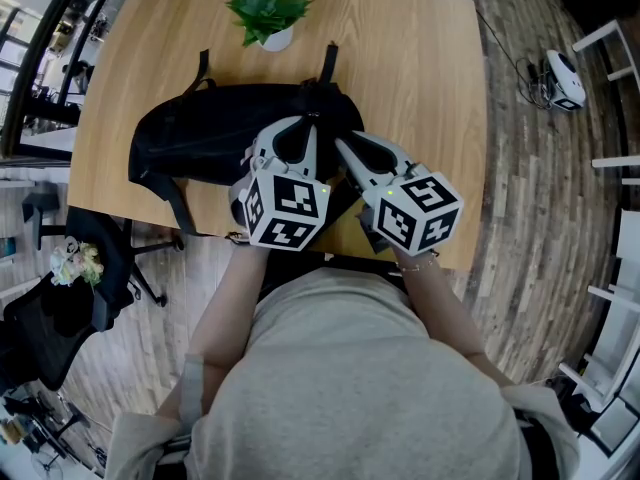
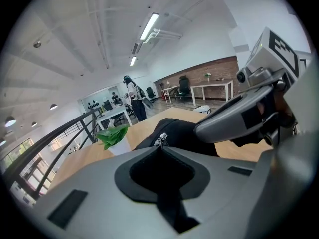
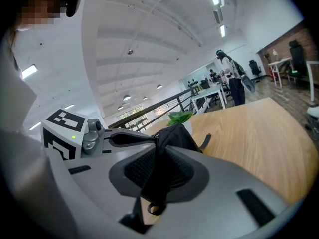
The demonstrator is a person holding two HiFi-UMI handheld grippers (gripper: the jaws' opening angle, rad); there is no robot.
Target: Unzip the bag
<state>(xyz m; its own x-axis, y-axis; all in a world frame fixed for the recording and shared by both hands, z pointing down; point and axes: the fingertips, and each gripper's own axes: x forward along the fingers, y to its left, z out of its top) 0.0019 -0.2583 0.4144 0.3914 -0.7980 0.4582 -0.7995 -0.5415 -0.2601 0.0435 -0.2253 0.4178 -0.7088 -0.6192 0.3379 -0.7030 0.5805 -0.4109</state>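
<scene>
A black backpack (image 1: pixel 205 133) lies on the wooden table (image 1: pixel 420 58), its straps toward the far side. My left gripper (image 1: pixel 309 120) reaches over the bag's right part. In the left gripper view it (image 2: pixel 160 147) is shut, with the metal zipper pull (image 2: pixel 160 142) at its tips. My right gripper (image 1: pixel 341 146) comes in from the right, close beside the left one. Its jaws (image 3: pixel 158 142) are shut on a fold of the bag's black fabric (image 3: pixel 155 178), which hangs down between them. The bag (image 3: pixel 178 136) rises beyond the tips.
A small potted plant (image 1: pixel 268 14) stands behind the bag near the table's far edge. An office chair (image 1: pixel 60 313) is on the floor at the left. A white device (image 1: pixel 565 78) sits on the floor at the right. A person (image 2: pixel 134 97) stands far off.
</scene>
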